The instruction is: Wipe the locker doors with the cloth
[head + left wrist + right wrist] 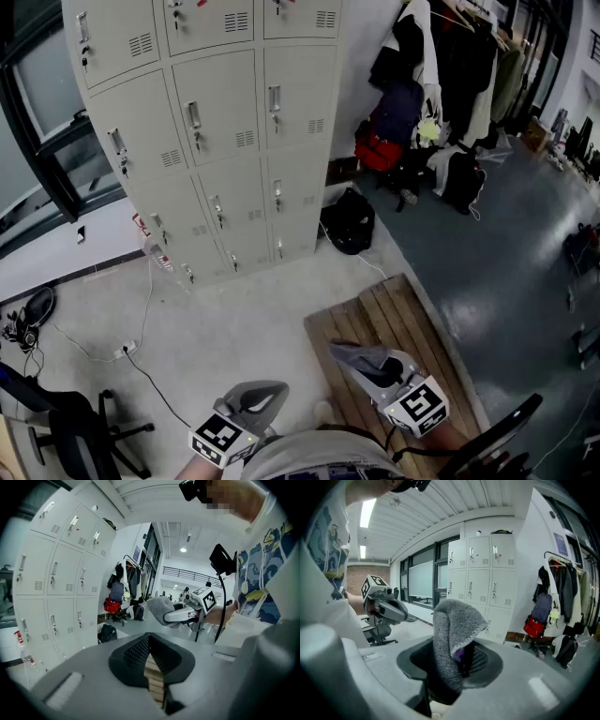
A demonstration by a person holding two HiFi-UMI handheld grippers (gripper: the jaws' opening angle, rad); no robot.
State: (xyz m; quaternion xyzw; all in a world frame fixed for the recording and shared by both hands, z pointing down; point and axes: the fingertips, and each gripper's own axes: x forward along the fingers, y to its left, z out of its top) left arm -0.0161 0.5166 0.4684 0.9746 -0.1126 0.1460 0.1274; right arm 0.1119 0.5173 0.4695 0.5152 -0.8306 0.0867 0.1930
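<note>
Status: wiping not started, as far as I can judge.

- Right claw (457,660) is clamped on the grey cloth (452,630). The cloth stands up out of the jaws in a folded bunch, with a purple edge tucked inside.
- Left claw (149,641) is closed tip to tip with nothing in it. Only wooden slats show through the gap below the tips.
- Both claws are held low, near the person's body. The lockers (225,141) are well apart from them, across bare floor (234,328), so there is no cloth-to-door contact.
- Left to do: approach the lockers and wipe every door. None looks done, though I can't tell clean from dirty here.

Text and labels:
- No readable brand or writing anywhere.
- The marker cube (417,406) on the right claw carries only a black-and-white square pattern.
- The doors have small tags by the handles, too small to read.
- The wall notice (561,542) beside the lockers is illegible.
</note>
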